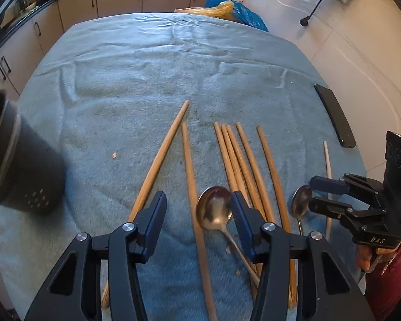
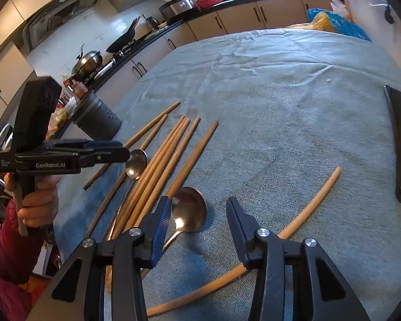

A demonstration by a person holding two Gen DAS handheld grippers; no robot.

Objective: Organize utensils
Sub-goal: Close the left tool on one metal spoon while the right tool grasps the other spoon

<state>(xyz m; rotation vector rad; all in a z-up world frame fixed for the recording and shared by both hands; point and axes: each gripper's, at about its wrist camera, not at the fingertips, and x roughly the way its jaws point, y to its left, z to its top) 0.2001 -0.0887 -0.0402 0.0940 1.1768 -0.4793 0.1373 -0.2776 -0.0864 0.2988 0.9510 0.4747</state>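
Several wooden chopsticks (image 1: 243,160) (image 2: 168,155) lie side by side on the blue-grey towel (image 1: 147,80), with two metal spoons among them. My left gripper (image 1: 197,198) is open just above one spoon (image 1: 215,208); the bowl sits between the fingers against the right one, beside a chopstick. My right gripper (image 2: 198,204) is open over the other spoon (image 2: 189,208), whose bowl lies near its left finger. Each gripper shows in the other view: the right gripper (image 1: 310,192) and the left gripper (image 2: 124,149). A paler chopstick (image 2: 312,200) lies apart on the right.
A dark perforated utensil holder (image 1: 21,160) (image 2: 99,120) stands at the table's left edge. A black phone (image 1: 334,115) lies near the right edge. A blue plastic bag (image 1: 240,10) sits beyond the far edge, with kitchen cabinets behind. A hand in a red sleeve (image 2: 37,200) holds the left gripper.
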